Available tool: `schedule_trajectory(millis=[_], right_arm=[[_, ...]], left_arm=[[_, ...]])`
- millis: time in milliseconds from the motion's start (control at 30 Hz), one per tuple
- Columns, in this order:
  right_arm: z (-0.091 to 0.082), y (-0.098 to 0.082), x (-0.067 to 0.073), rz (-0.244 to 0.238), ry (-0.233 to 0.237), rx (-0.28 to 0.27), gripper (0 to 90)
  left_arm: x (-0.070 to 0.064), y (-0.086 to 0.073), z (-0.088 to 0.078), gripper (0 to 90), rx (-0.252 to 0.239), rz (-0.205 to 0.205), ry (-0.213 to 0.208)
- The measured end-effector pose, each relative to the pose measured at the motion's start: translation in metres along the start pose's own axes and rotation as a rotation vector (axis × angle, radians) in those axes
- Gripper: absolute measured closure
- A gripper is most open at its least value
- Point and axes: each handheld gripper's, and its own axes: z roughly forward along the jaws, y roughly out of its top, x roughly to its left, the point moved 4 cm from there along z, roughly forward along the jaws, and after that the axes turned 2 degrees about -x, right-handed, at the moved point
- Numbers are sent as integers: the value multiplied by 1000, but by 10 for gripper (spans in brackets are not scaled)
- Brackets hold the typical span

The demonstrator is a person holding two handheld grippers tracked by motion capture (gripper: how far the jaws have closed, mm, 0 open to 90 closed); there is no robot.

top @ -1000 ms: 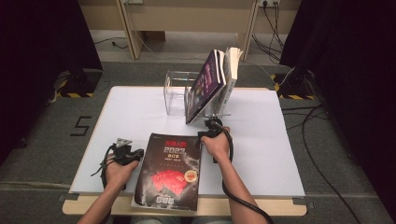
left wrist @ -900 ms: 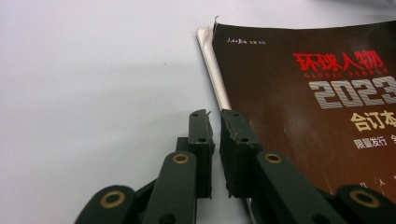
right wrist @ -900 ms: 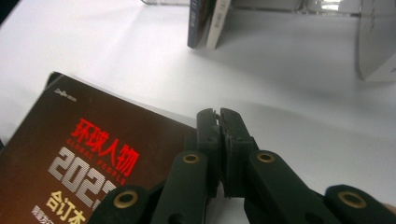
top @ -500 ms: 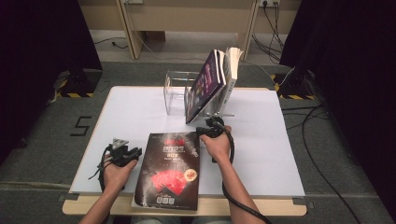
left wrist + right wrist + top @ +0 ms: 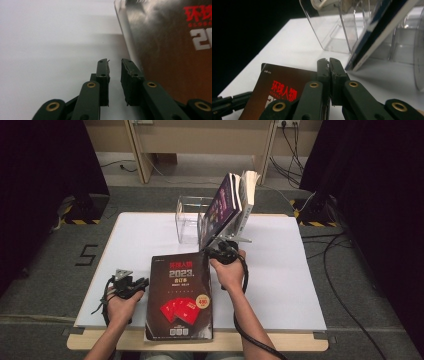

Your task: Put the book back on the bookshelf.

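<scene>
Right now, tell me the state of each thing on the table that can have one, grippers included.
Dark book: closed, front cover up, near edge past the table's front, far right corner pinched.
Right gripper: shut on the dark book's corner.
Left gripper: jaws just opened a little, nothing between them, beside the dark book's left edge.
Clear rack: upright.
Leaning books: closed, tilted in the clear rack.

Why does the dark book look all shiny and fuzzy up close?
In the left gripper view, the dark book is close to the lens, so its cover blurs and shows pale glare near the top edge. In the high view, its cover looks sharper and duller. In the right gripper view, the clear stand shows faint reflections.
</scene>
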Motion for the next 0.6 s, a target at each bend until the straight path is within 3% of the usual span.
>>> schedule_trajectory(millis=[600], right_arm=[[-19, 51, 19, -18, 20, -123, 883]], left_arm=[[4, 1, 0, 744, -19, -19, 8]])
